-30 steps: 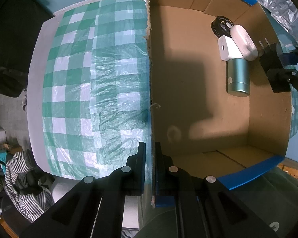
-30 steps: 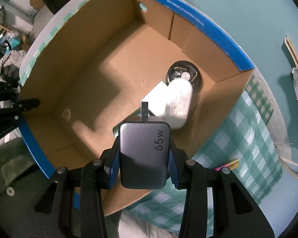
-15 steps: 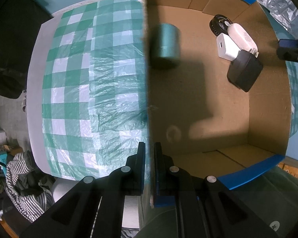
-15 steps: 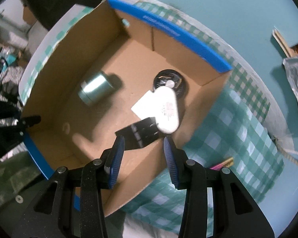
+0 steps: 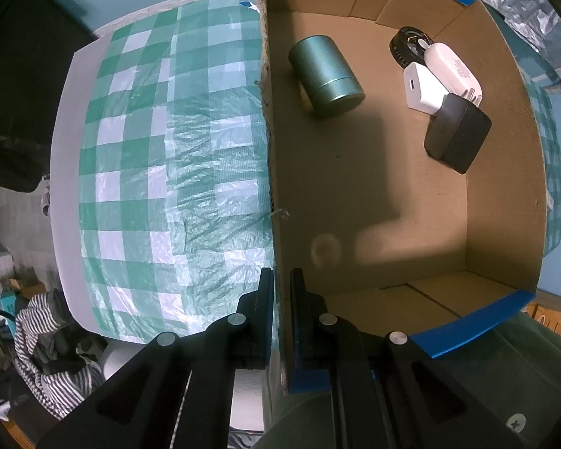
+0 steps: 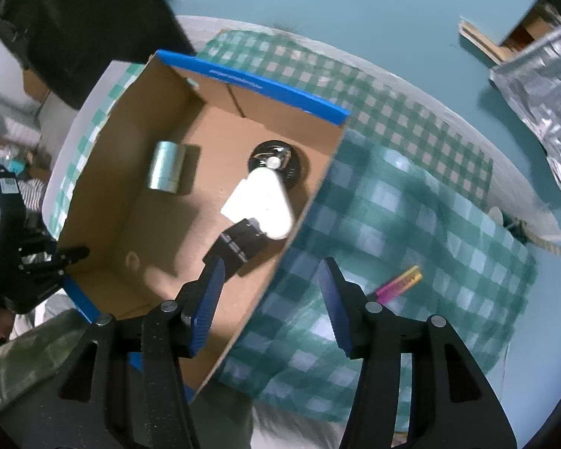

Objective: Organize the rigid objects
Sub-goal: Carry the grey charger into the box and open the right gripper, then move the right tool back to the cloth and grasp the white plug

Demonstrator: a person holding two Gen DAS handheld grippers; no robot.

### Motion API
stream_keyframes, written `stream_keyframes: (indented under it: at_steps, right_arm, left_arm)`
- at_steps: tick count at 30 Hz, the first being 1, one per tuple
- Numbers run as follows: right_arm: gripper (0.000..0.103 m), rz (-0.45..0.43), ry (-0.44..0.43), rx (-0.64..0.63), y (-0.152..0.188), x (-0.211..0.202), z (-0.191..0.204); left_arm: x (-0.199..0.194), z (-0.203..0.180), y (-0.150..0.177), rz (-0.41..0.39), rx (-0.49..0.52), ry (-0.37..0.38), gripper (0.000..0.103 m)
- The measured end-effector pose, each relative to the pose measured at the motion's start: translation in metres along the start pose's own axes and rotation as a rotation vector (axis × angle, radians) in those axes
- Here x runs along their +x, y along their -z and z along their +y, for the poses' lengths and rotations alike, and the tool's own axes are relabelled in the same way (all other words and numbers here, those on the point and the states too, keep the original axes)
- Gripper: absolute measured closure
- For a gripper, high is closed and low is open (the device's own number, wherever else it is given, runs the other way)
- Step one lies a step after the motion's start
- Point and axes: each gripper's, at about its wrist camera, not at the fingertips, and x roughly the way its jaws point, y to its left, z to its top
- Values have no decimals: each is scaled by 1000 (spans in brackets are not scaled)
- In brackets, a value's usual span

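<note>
A cardboard box (image 5: 505, 187) with blue-taped edges holds a green metal can (image 5: 325, 71) lying on its side, a black round object (image 5: 405, 43), a white square charger (image 5: 420, 86), a white oval case (image 5: 452, 67) and a dark grey charger (image 5: 456, 133). My left gripper (image 5: 281, 299) is shut on the box's left wall (image 5: 271, 172). My right gripper (image 6: 273, 284) is open and empty, above the box's right wall (image 6: 303, 213). The box (image 6: 104, 232), the can (image 6: 166, 166) and the dark charger (image 6: 239, 243) show in the right wrist view.
A green-and-white checked cloth (image 5: 168, 149) covers the table. A pink and yellow stick (image 6: 398, 280) lies on the cloth (image 6: 411, 224) right of the box. Crinkled silver foil (image 6: 542, 71) lies at the far right. Striped clothing (image 5: 45, 333) lies beyond the table's edge.
My right gripper let go of the dark grey charger into the box, opened wide and pulled back to the right. The green can rolled to the box's left side. My left gripper stayed shut on the wall.
</note>
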Motion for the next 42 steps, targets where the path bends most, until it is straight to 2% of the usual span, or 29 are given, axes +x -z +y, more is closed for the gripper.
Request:
stream_keyframes:
  at_steps: [12, 18, 27, 29, 42]
  right_arm:
    - [44, -13, 19, 176, 28, -9, -45]
    - [35, -3, 39, 258, 45, -1, -68]
    - [35, 64, 41, 503, 80, 28, -126]
    - [31, 73, 46, 544, 87, 34, -138]
    - [29, 153, 16, 630, 109, 91, -160]
  left_arm:
    - [-4, -4, -3, 1, 14, 0, 95]
    - [-3, -7, -4, 4, 23, -3, 95]
    - [-6, -9, -9, 5, 32, 1, 95]
    - [-6, -9, -10, 5, 32, 2, 95]
    - [-5, -7, -9, 7, 22, 0, 95]
